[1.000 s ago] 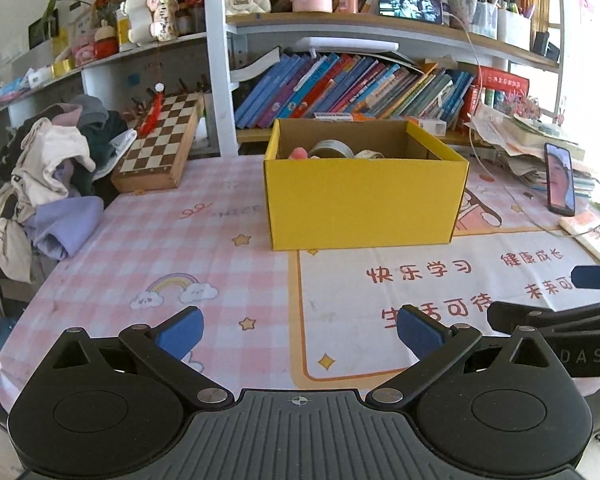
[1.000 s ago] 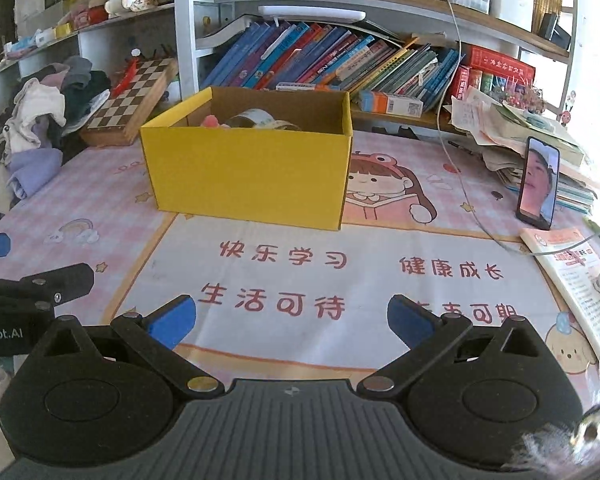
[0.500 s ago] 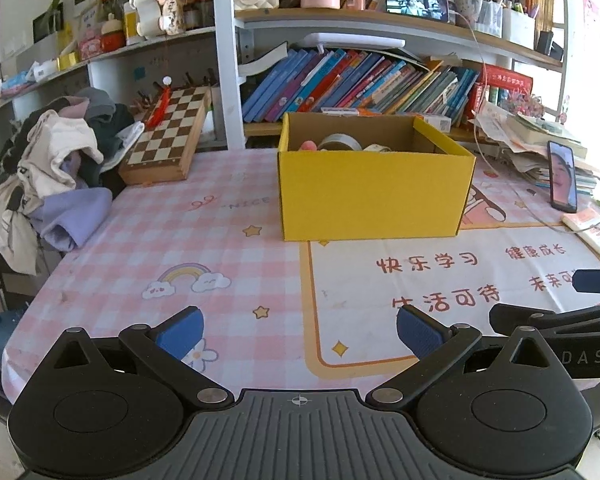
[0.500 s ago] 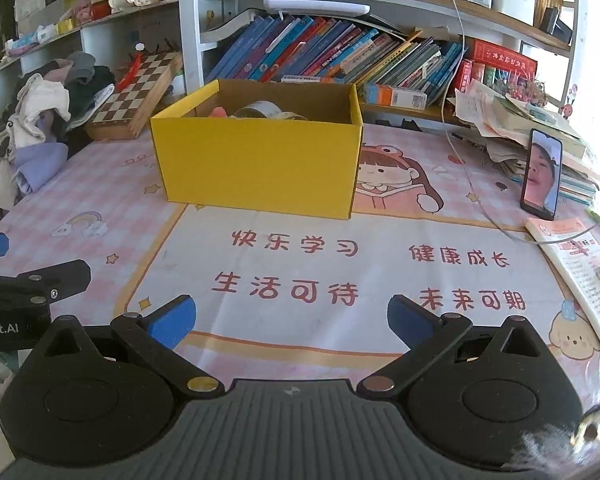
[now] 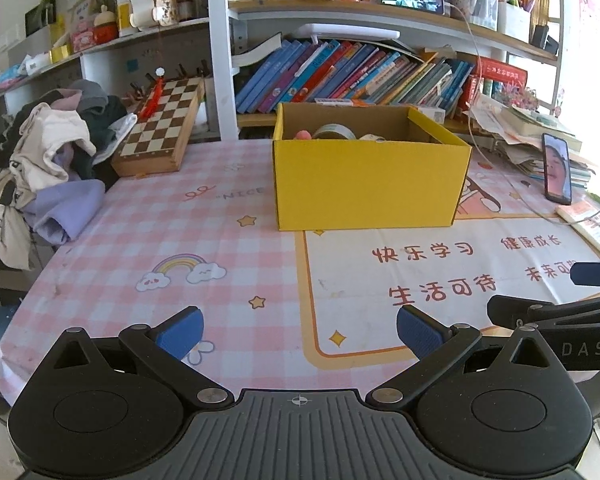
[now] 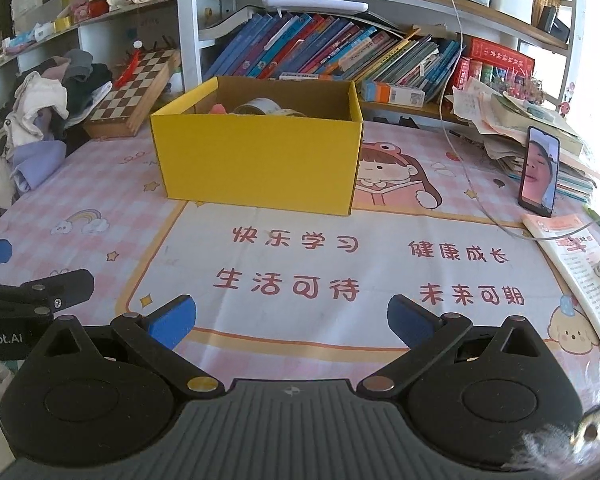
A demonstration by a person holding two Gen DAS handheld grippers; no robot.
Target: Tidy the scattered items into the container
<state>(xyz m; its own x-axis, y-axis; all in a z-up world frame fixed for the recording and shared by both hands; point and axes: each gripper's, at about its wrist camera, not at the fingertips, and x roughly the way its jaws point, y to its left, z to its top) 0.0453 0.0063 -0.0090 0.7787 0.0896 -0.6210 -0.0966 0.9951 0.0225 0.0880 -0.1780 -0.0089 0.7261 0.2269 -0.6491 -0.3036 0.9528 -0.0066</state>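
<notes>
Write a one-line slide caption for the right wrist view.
Open right gripper faces a yellow box holding tape.

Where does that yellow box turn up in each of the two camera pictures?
Left wrist view: the yellow box sits just right of centre, in the upper middle, on the tablecloth.
Right wrist view: the yellow box sits left of centre, in the upper middle.
Shared landmark: the propped phone stands right of the box in both views.
</notes>
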